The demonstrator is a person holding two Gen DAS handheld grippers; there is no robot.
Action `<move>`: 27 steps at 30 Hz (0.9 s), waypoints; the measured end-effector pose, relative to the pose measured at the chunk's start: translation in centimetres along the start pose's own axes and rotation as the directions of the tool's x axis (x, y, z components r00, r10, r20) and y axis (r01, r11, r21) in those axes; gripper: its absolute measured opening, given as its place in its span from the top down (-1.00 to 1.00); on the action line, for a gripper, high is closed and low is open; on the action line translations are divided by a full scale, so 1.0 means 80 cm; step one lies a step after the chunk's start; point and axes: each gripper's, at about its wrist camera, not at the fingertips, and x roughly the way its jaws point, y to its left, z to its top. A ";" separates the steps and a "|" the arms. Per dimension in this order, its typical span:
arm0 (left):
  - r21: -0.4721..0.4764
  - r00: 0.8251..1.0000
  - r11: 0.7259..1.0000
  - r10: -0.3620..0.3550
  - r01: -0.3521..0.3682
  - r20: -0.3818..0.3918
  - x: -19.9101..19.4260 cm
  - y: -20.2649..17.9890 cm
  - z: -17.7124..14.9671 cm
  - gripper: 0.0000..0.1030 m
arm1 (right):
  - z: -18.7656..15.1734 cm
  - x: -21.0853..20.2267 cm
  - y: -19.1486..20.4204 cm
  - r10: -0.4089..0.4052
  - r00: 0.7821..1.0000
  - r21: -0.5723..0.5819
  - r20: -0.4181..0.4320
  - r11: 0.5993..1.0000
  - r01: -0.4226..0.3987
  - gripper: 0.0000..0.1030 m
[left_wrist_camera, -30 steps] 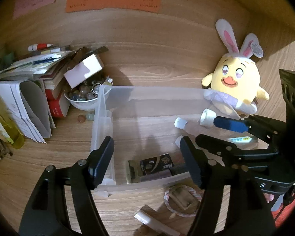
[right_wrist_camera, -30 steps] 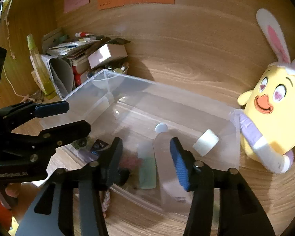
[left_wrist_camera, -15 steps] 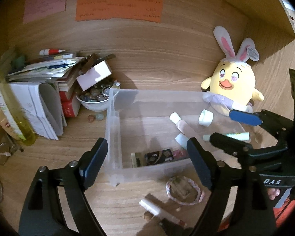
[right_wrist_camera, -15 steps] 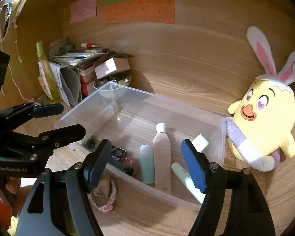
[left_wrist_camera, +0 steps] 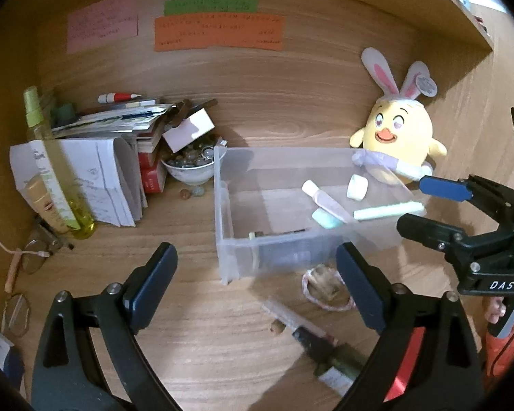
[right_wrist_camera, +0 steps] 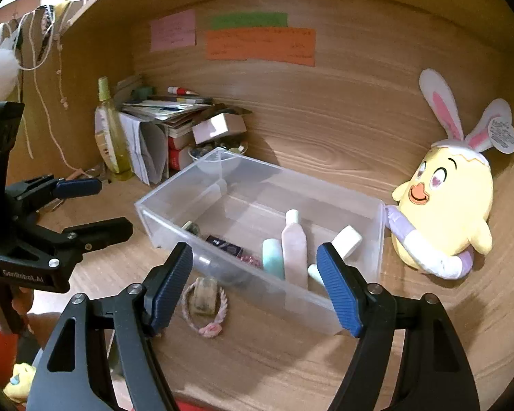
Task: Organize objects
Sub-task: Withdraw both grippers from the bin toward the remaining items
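A clear plastic bin [left_wrist_camera: 222, 205] [right_wrist_camera: 147, 212] stands on the wooden desk. Inside lie a pink bottle [right_wrist_camera: 294, 250] [left_wrist_camera: 329, 202], a mint tube [right_wrist_camera: 273, 262], a white cap [right_wrist_camera: 347, 239] and a dark packet [right_wrist_camera: 224, 244]. Before its near wall lies a rope ring [right_wrist_camera: 204, 303] [left_wrist_camera: 327, 287] around a small block. My left gripper [left_wrist_camera: 255, 263] [right_wrist_camera: 111, 207] hangs in front of the bin, jaws opening, nothing between them. My right gripper [right_wrist_camera: 255, 257] [left_wrist_camera: 416, 203] is open and empty, just short of the bin's near wall.
A yellow plush chick [left_wrist_camera: 397, 144] leans on the bin's right end. At the left stand a book and paper pile [left_wrist_camera: 96, 171], a bowl of stones [left_wrist_camera: 192, 167], a yellow spray bottle [left_wrist_camera: 51, 171] and glasses [left_wrist_camera: 34, 246]. A dark green bottle [left_wrist_camera: 335, 359] lies near the front edge.
Both grippers have drawn back from the bin and risen slightly, and their jaws have widened. The right jaws, earlier either side of the pink bottle, now stand outside the bin.
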 end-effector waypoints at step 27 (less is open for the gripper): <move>0.012 0.972 0.993 -0.110 0.115 -0.209 0.032 -0.048 -0.091 -0.85 | -0.047 0.077 0.042 0.072 0.976 -0.076 -0.205 0.993 -0.089 0.34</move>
